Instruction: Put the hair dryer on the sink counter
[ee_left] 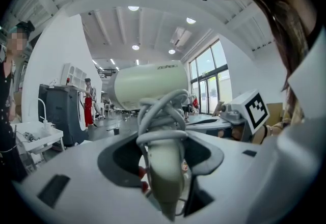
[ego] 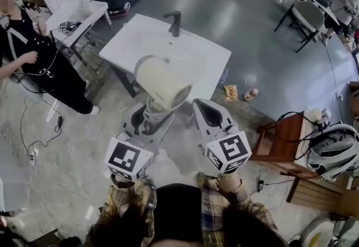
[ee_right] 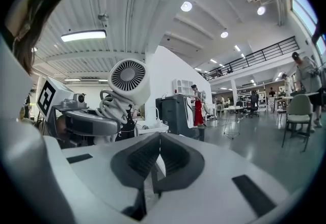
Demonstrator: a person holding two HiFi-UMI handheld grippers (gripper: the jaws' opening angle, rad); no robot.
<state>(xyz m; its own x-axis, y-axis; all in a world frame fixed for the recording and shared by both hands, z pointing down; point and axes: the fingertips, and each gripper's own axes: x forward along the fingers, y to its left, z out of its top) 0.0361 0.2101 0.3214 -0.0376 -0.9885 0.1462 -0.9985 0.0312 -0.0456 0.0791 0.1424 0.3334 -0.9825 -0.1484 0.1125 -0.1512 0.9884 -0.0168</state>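
A: What stands at the far left?

B: A person in black (ego: 33, 63) on the grey floor (ego: 252, 38), just beside a small white table (ego: 84, 14). A narrow lane of floor runs between that table and the left edge of the sink surface (ego: 140, 44).

A: And the sink surface itself?

B: White and bare apart from a black faucet (ego: 175, 22) near its back edge. The near edge faces the person who holds the tools.

A: Where is the hair dryer?

B: The hair dryer (ego: 162, 83) is in the air, handle down and barrel up. From the head view its barrel overlaps the near edge of the sink surface. The left gripper (ego: 147, 118) has its jaws pinching the handle, with the cord coiled round it just above them.

A: The other tool?

B: The right gripper (ego: 205, 112) is just beside it, level with it, jaws pressed together on nothing.

A: Room on the right?

B: Open floor past the right corner of the sink surface, with two snack bags (ego: 231, 92) lying near that corner. Farther right stands a wooden table (ego: 277, 142), and a chair (ego: 307, 15) is well apart at the top.
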